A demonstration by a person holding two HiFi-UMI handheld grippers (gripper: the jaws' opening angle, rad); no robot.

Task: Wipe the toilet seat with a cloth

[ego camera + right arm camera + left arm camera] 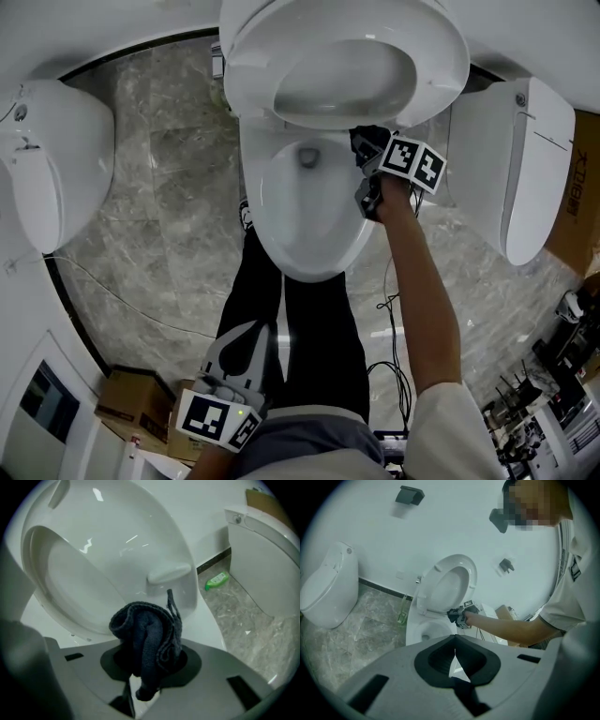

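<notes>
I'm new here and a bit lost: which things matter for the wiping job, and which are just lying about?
For the job: dark cloth, clamped in the right gripper jaws; raised toilet seat.

Just lying about: toilet at the left, toilet at the right, green bottle, cardboard box, cables; left gripper idle, jaws shut.

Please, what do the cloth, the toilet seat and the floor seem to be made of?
Cloth: dark woven or terry fabric with a matte look; it shows a ribbed texture and soft folds.
Toilet seat: probably hard plastic, white and glossy; it carries sharp light reflections.
Floor: likely polished stone or marble-look tile; it has grey veins and a slight sheen.
</notes>
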